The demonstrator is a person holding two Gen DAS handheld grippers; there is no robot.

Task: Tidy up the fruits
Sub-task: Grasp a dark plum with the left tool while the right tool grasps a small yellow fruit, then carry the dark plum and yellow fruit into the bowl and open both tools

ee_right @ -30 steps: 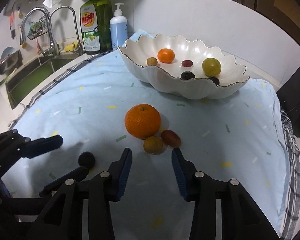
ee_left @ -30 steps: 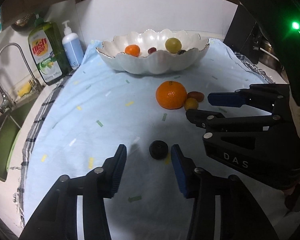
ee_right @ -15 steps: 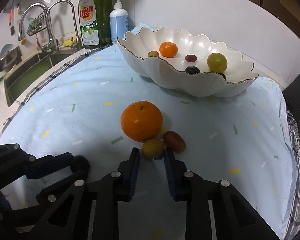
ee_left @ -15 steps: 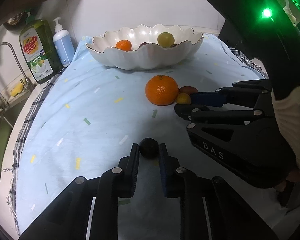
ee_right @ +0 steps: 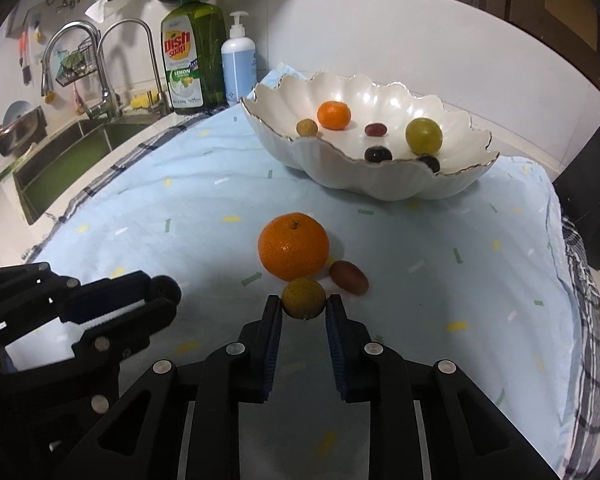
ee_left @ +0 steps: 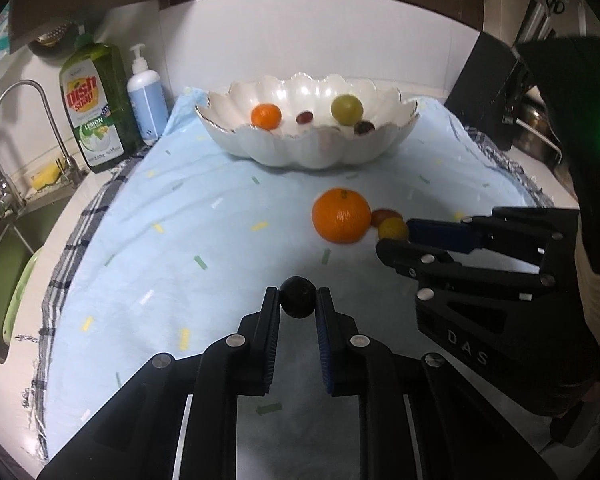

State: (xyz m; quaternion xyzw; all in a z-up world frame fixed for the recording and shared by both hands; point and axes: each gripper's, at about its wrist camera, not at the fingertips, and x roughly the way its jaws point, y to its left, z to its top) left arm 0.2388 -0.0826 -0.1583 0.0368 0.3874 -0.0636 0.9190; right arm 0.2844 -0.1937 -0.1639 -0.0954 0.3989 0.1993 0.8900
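Observation:
My left gripper (ee_left: 298, 298) is shut on a small black round fruit (ee_left: 297, 297), low over the light blue cloth (ee_left: 180, 240). Over to its right, my right gripper (ee_right: 303, 305) is shut on a small yellow-brown fruit (ee_right: 303, 298). That fruit sits just in front of a large orange (ee_right: 293, 246), with a red grape (ee_right: 349, 277) beside it. At the back of the cloth stands a white scalloped bowl (ee_right: 380, 184) holding a small orange (ee_right: 333, 115), a green grape (ee_right: 423, 135) and several small dark and red fruits.
A green dish soap bottle (ee_right: 192, 64) and a blue pump bottle (ee_right: 239, 66) stand behind the cloth. A sink (ee_right: 64, 160) with taps lies to the left. A dark appliance (ee_left: 496, 92) and a person's dark sleeve (ee_left: 580, 152) are at the right.
Both grippers have shut: the left on the black fruit, the right on the yellow-brown fruit. Each had stood open just short of its fruit.

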